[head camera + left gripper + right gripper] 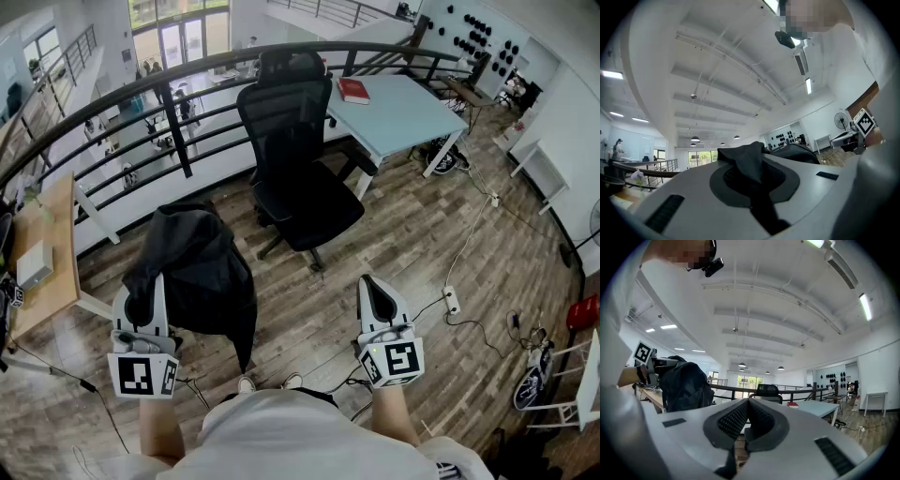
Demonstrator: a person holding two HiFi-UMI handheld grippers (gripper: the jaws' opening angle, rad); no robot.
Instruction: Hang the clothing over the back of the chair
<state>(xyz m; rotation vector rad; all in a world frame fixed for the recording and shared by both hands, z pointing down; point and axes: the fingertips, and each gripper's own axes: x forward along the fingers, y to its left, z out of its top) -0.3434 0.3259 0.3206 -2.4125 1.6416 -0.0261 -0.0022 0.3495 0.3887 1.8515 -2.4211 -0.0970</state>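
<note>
My left gripper (150, 298) pinches the black clothing (199, 274), which hangs from its jaws on the near side of the chair (291, 141), to the left and apart from it. My right gripper (373, 286), near-right of the chair, is pressed together, empty.

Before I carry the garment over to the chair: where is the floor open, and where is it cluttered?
Open: the wooden floor from the black garment up to the black mesh office chair, and right of the chair toward the pale blue table. Crowded: white power strip and cables far right; light wooden desk left; black railing behind the chair.
</note>
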